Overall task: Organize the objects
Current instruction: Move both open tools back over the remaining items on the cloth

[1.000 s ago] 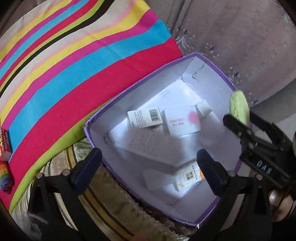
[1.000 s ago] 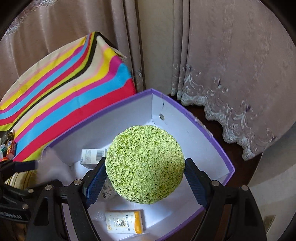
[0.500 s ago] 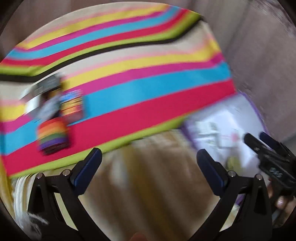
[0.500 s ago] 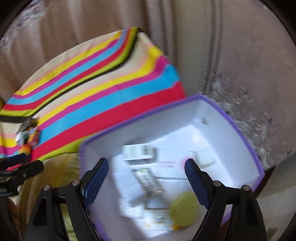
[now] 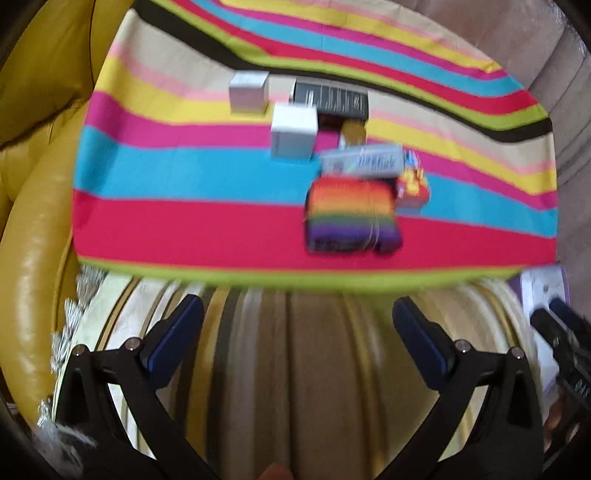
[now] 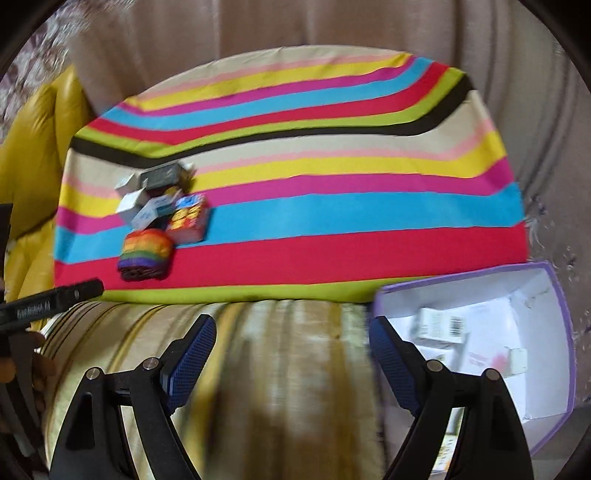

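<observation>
A cluster of small items lies on the striped cloth (image 5: 184, 221): a rainbow-striped bundle (image 5: 351, 218), two white boxes (image 5: 293, 134), a dark box (image 5: 330, 98) and a red-orange packet (image 5: 412, 186). The bundle also shows in the right wrist view (image 6: 146, 253). The purple-rimmed white box (image 6: 565, 332) holds several small cartons at right. My left gripper (image 5: 295, 332) is open and empty, short of the cloth's front edge. My right gripper (image 6: 291, 350) is open and empty, left of the purple box.
A yellow leather seat (image 5: 33, 240) is at the left. A striped gold cushion (image 5: 295, 369) lies under both grippers. Grey curtains (image 6: 295, 29) hang behind the cloth.
The right gripper opened and let the green sponge drop into the purple box, then swung left. The left gripper swung left from the box to face the cluster on the cloth.
</observation>
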Demonstrator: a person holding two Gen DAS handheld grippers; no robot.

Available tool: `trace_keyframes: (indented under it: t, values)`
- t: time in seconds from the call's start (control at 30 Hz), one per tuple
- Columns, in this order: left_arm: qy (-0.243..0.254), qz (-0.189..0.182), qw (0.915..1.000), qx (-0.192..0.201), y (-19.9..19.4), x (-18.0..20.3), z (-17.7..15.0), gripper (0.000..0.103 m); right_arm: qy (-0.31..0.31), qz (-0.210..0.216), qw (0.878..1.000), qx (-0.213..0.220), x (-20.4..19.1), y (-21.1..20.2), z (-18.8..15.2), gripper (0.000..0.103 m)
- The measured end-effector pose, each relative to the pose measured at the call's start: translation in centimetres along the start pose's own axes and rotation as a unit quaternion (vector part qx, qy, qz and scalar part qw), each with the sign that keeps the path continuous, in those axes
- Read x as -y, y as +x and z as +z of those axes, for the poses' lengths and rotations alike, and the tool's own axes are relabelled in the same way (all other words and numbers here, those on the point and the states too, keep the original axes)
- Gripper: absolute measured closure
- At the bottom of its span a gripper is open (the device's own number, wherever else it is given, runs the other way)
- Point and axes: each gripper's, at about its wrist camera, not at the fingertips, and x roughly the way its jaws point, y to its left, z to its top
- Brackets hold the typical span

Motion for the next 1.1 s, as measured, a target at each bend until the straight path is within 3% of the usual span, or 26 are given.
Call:
trace_keyframes:
  t: [0.07,0.3,0.63,1.1]
  values:
    - [0.008,0.002,0.9999,-0.013,-0.2,0.0,-1.4,0.0,-0.005,0.02,1.0,-0.009,-1.4,0.6,-0.1,0.017]
    - [0.046,0.031,0.9979,0.034,-0.5,0.8,-4.3,0.0,-0.042,0.024,0.999,-0.019,-5.6,1.0,-1.5,0.017]
    - [0.034,0.004,0.999,0.031,-0.2,0.0,-3.9,0.0,-0.034,0.014,0.999,-0.027,-4.7,1.4,-2.2,0.017]
    - [0.04,0.012,0.9984,0.038,-0.2,0.1,-4.2,0.0,-0.042,0.0,0.999,-0.027,-5.4,1.9,-2.2,0.015]
